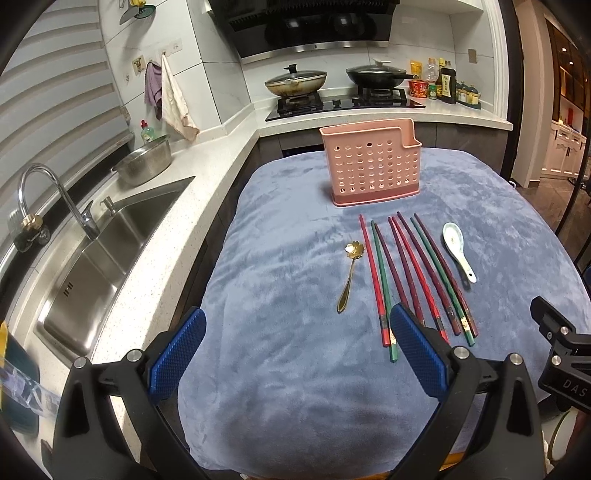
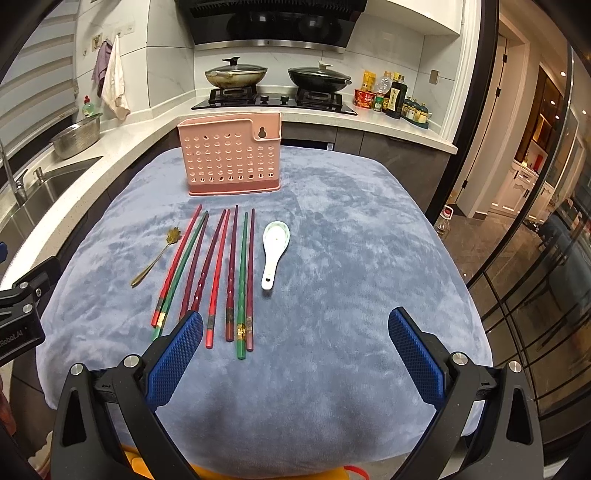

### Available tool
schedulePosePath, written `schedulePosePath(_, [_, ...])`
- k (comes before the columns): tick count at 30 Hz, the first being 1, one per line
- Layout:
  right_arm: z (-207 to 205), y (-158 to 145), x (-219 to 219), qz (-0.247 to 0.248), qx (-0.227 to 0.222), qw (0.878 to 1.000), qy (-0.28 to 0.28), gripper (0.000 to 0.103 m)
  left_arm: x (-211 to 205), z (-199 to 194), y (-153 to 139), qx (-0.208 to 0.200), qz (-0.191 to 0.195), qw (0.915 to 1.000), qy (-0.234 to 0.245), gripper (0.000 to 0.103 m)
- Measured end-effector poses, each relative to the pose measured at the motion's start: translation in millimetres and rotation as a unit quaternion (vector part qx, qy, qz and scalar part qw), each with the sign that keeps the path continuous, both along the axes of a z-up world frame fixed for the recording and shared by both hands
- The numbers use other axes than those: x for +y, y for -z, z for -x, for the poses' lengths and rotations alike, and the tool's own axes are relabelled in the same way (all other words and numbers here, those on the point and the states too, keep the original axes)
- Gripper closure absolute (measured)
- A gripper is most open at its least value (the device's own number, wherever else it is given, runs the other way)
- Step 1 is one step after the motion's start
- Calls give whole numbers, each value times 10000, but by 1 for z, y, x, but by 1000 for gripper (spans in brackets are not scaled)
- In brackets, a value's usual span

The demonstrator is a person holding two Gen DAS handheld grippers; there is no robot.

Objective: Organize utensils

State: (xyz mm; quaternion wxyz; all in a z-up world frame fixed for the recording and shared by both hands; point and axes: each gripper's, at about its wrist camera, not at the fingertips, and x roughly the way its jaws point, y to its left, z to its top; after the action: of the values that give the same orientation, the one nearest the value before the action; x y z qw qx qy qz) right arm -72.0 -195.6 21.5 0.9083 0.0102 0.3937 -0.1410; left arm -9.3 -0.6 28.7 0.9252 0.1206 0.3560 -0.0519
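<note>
Left gripper (image 1: 297, 354) and right gripper (image 2: 295, 349) hover low over near edge of blue plush cloth-covered worktop (image 2: 351, 240), both spread wide, holding nothing. Ahead: red, green and purple chopsticks (image 2: 221, 273) laid side by side, gold flower-bowl spoon (image 1: 349, 275) to left, white ceramic soup spoon (image 2: 274, 254) to right; spacing likely eases single picks. Pink perforated plastic utensil holder (image 2: 231, 158) upright behind, looks empty, open top ready.

White-tiled kitchen wall (image 1: 218, 74), black range hood (image 1: 306, 26) above a gas hob (image 1: 343, 101) with two lidded woks, pale speckled L-shaped counter (image 1: 207, 162), steel sink (image 1: 110, 236) with chrome tap (image 1: 55, 192), striped blind (image 1: 48, 110) at left, warm-lit hallway (image 2: 524, 155) at right
</note>
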Motion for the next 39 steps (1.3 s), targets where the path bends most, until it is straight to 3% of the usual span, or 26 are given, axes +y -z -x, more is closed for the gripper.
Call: schedulePosePath(39, [3, -8, 1, -50, -116, 9999, -32, 7, 6, -2, -4, 19, -37, 9998, -188, 8])
